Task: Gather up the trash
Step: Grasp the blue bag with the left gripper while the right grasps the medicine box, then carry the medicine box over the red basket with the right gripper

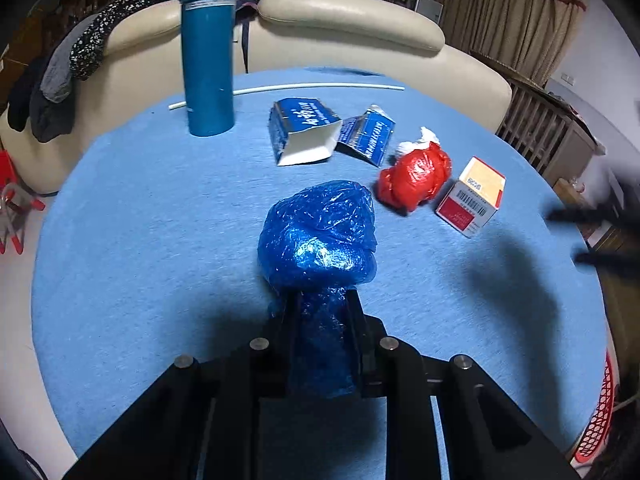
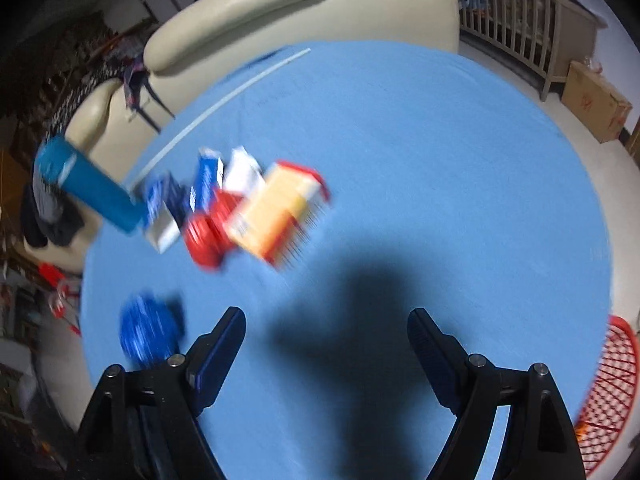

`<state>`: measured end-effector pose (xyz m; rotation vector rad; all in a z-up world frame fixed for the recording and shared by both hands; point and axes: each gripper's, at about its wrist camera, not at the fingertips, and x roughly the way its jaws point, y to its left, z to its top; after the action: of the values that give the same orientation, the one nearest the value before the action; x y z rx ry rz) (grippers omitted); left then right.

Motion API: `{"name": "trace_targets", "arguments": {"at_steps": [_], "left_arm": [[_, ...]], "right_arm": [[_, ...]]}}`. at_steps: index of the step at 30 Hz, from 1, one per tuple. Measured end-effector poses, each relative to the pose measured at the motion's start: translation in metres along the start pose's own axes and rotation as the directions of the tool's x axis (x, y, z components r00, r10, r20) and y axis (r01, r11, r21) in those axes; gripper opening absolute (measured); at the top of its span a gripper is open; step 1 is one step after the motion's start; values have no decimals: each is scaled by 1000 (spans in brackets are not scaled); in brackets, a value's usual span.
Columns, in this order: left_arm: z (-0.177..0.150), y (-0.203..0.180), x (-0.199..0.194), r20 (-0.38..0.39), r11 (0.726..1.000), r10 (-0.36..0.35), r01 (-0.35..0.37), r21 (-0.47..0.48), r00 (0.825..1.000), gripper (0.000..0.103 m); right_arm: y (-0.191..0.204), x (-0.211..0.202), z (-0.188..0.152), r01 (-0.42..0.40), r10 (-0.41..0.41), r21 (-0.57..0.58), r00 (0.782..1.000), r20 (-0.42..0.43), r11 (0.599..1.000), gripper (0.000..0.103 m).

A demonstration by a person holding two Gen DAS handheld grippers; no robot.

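My left gripper [image 1: 322,300] is shut on a crumpled blue plastic bag [image 1: 320,236] above the blue table [image 1: 160,220]. Beyond it lie a red plastic wad [image 1: 416,178] with white paper, two torn blue-and-white cartons [image 1: 304,132] [image 1: 368,134] and a small red, white and yellow box [image 1: 472,196]. My right gripper [image 2: 326,316] is open and empty above bare table [image 2: 440,160]; its view is blurred. There the box [image 2: 276,208], the red wad [image 2: 208,236], the cartons [image 2: 164,208] and the blue bag [image 2: 146,332] lie to the left. The right gripper shows blurred at the left view's right edge [image 1: 592,232].
A tall teal flask [image 1: 208,48] stands at the table's far left; it also shows in the right view [image 2: 88,184]. A white rod [image 1: 288,88] lies along the far edge. A cream sofa [image 1: 340,20] stands behind. A red mesh basket [image 2: 612,392] sits beyond the table's right edge.
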<state>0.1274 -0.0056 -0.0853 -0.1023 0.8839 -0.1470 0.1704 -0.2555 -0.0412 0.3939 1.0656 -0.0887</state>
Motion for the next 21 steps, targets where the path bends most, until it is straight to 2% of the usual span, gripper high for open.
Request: {"name": "trace_targets", "arguments": {"at_steps": [3, 6, 9, 10, 11, 12, 21], "left_arm": [[-3, 3, -2, 5, 1000, -7, 6, 7, 1000, 22], [-3, 5, -3, 8, 1000, -18, 18, 5, 1000, 22], [-4, 4, -2, 12, 1000, -18, 18, 14, 1000, 22], [-4, 4, -2, 14, 1000, -17, 17, 17, 1000, 22], [-4, 4, -2, 16, 1000, -18, 18, 20, 1000, 22], [-4, 4, -2, 17, 1000, -20, 19, 21, 1000, 22], [-7, -4, -8, 9, 999, 14, -15, 35, 1000, 22]], "right_arm": [[24, 22, 25, -2, 2, 30, 1000, -6, 1000, 85], [40, 44, 41, 66, -66, 38, 998, -3, 997, 85], [42, 70, 41, 103, -100, 45, 993, -62, 994, 85], [42, 76, 38, 109, -106, 34, 991, -78, 993, 73], [41, 80, 34, 112, -109, 22, 990, -91, 993, 54], [38, 81, 29, 114, -112, 10, 990, -90, 993, 52], [8, 36, -17, 94, -97, -87, 995, -30, 992, 51]]}}
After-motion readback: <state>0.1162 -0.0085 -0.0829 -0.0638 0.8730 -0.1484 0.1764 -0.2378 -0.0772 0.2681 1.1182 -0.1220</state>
